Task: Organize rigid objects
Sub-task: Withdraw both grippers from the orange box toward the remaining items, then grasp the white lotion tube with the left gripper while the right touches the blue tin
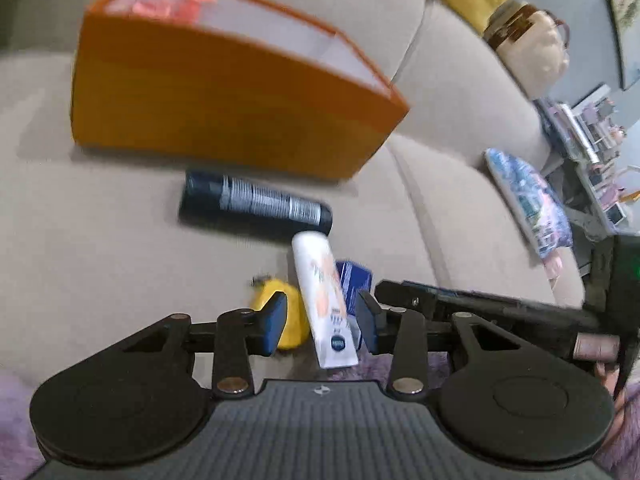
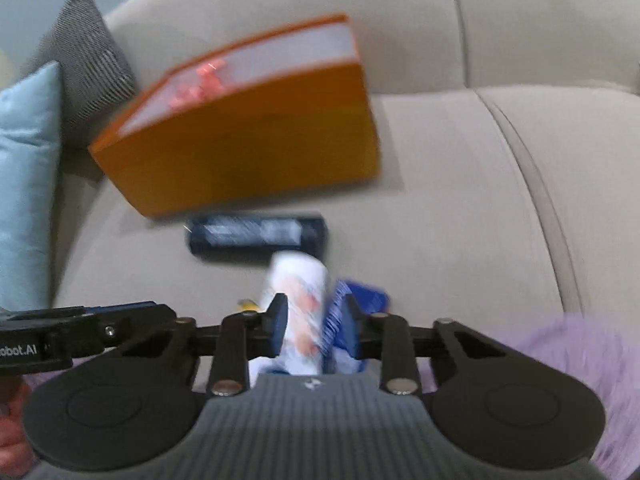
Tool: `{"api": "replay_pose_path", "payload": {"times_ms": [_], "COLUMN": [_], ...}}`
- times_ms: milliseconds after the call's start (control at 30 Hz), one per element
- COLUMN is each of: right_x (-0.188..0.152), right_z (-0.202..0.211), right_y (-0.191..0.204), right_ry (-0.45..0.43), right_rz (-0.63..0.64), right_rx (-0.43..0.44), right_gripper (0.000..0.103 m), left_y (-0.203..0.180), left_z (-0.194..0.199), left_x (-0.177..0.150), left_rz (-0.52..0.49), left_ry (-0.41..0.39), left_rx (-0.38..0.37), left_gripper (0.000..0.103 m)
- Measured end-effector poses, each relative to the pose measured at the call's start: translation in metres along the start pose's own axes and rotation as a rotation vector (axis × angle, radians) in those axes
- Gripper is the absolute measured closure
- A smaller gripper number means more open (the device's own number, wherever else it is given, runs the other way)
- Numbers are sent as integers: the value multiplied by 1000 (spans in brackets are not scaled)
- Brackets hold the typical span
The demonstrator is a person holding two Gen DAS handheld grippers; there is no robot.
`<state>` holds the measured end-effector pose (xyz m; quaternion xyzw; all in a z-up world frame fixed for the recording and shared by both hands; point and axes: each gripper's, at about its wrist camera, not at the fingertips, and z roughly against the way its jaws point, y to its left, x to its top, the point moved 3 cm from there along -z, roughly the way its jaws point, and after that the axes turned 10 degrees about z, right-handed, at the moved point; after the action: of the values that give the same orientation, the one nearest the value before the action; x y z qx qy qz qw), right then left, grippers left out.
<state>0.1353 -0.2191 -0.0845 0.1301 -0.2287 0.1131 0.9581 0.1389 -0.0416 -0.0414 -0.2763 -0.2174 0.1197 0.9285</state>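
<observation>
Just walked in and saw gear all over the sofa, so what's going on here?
A person is tidying toiletries on the sofa using two tools. The left hand-held gripper and the right hand-held gripper are both open around the white tube; neither has closed on it. A black bottle, a yellow item and a blue packet lie nearby, before the orange box.

The left gripper's [image 2: 40, 344] body, seen at the left edge of the right wrist view, carries white lettering reading "obot.AI", its start cut off. The white tube [image 1: 326, 300] between the left gripper's fingers bears a round dark-blue logo near its lower end; its wording is too blurred to read.
</observation>
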Motion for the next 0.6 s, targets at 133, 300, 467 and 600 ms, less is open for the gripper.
{"api": "replay_pose_path", "payload": {"times_ms": [133, 300, 467, 600], "right_x": [-14, -14, -13, -11], "right_z": [-12, -19, -23, -30], "right_y": [-3, -9, -10, -10], "right_ry": [24, 10, 18, 32], "right_rz": [-22, -48, -56, -59], "right_rx": [10, 29, 50, 72], "right_gripper": [82, 86, 87, 87], "left_y": [-1, -14, -16, -20], "left_z": [-24, -46, -67, -74], "left_x": [-2, 1, 2, 1], "left_rz": [19, -22, -31, -57], "left_ry": [18, 31, 80, 76], "left_rx": [40, 74, 118, 131], "left_gripper": [56, 51, 53, 53]}}
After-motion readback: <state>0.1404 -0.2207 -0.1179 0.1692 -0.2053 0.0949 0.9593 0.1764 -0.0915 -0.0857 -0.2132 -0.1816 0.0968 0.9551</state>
